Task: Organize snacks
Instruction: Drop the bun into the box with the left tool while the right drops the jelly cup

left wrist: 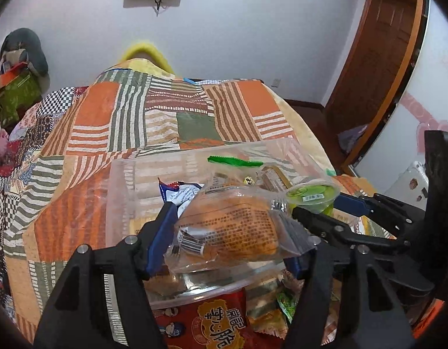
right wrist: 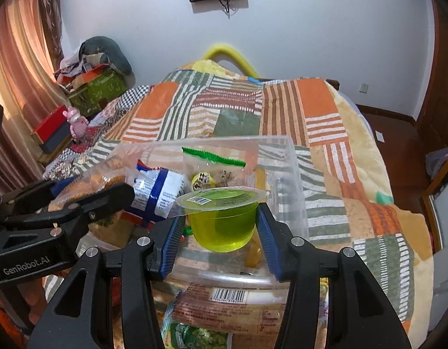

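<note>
My left gripper (left wrist: 232,229) is shut on a clear-wrapped orange cake packet (left wrist: 232,229) and holds it over a clear plastic bin (left wrist: 119,192) on the bed. My right gripper (right wrist: 221,226) is shut on a green jelly cup (right wrist: 224,224), also above the bin (right wrist: 293,174). The cup also shows in the left wrist view (left wrist: 311,197), just right of the cake. Inside the bin lie a blue-and-white packet (right wrist: 157,189) and a clear bag with a green zip strip (right wrist: 215,157). The left gripper's fingers (right wrist: 78,206) show at the left of the right wrist view.
More snack packets lie on the bed before the bin: a red packet (left wrist: 221,322) and a barcode-printed packet (right wrist: 224,305). A patchwork quilt (right wrist: 282,110) covers the bed. Boxes and a pink toy (right wrist: 77,122) stand at the left. A wooden door (left wrist: 381,58) is at the right.
</note>
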`<action>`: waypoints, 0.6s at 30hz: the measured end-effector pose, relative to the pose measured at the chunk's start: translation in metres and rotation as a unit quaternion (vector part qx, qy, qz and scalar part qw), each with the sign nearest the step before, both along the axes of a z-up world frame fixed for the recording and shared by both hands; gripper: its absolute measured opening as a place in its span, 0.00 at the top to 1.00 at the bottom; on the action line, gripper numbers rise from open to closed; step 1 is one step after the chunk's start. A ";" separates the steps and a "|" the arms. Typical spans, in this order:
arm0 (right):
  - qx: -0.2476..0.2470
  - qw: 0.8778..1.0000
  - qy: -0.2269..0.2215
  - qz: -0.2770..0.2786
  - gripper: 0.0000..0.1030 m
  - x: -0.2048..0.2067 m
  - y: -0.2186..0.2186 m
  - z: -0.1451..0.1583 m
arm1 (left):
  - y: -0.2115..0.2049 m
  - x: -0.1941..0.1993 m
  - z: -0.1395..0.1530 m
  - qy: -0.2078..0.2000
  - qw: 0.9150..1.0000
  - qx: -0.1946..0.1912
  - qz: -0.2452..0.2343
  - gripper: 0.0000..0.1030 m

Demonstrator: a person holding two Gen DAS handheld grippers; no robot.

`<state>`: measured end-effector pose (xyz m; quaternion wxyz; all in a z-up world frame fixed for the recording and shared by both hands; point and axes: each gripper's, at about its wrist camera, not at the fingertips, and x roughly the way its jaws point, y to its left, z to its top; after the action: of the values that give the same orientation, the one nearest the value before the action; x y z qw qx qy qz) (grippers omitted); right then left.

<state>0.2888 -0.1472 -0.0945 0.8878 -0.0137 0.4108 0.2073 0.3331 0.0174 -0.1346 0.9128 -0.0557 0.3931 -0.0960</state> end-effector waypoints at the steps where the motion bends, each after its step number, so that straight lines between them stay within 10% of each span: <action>1: -0.003 1.000 0.001 0.001 0.54 -0.001 0.000 -0.001 | 0.000 0.000 0.000 0.001 1.000 0.001 -0.002 0.34; 18: 0.007 0.999 -0.039 0.004 0.42 -0.034 -0.022 0.035 | -0.001 -0.056 0.047 -0.065 0.997 0.034 -0.003 0.06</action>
<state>0.2546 -0.1693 -0.0590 0.9022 -0.0169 0.3743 0.2135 0.2774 0.0163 -0.0874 0.9374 -0.0171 0.3365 -0.0883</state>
